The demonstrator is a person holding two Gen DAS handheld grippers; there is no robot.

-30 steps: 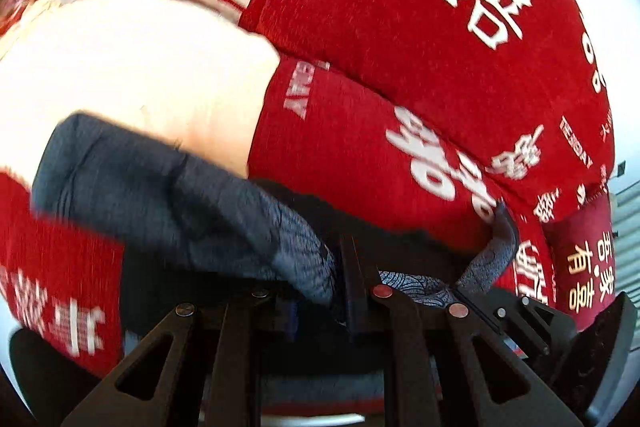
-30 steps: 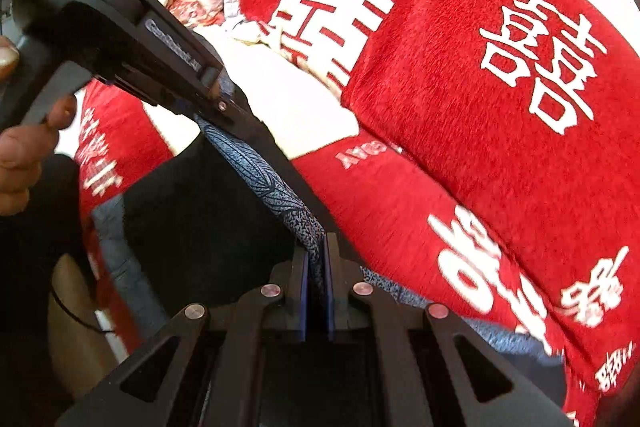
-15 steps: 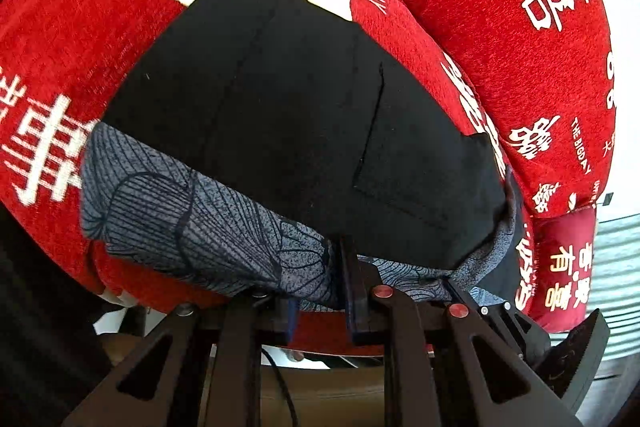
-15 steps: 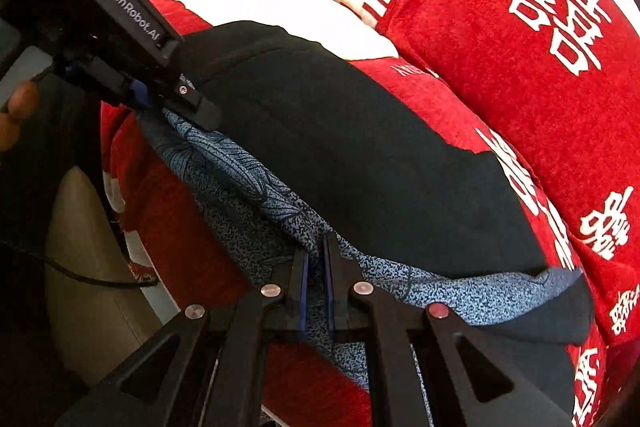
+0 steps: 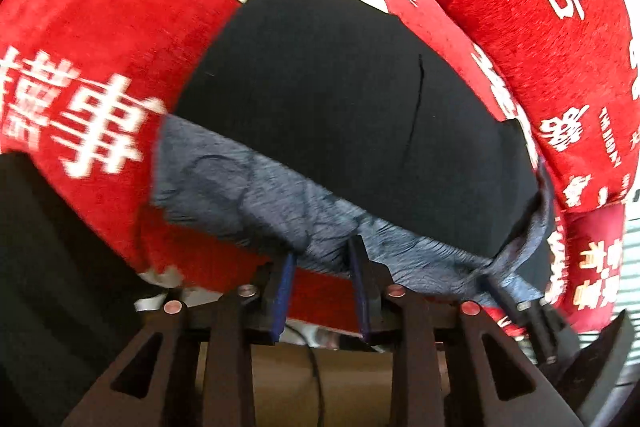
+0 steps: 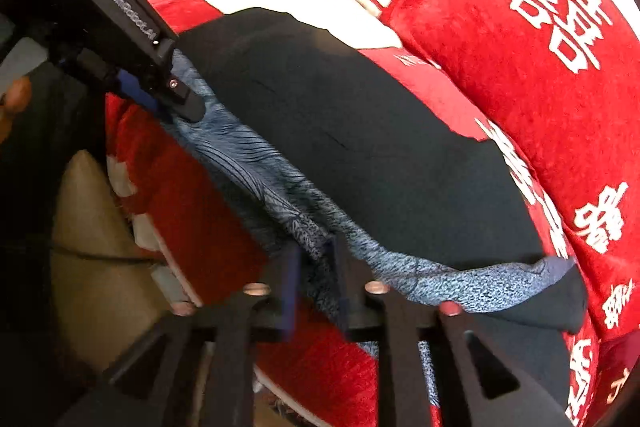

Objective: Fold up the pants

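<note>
Both grippers let go since 0.5 s ago: left gripper (image 5: 320, 263) and right gripper (image 6: 316, 267) now have jaws parted w/ the waistband edge loose between them. We've got the pants (image 5: 340, 99) flat on the red blanket (image 5: 88, 39), near edge, prob. so the fold stays put w/o us holding it.

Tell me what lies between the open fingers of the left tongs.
In the left wrist view, the left tongs stand open, and the grey patterned edge of the black pants sags between the fingers; below it shows the red blanket.
</note>
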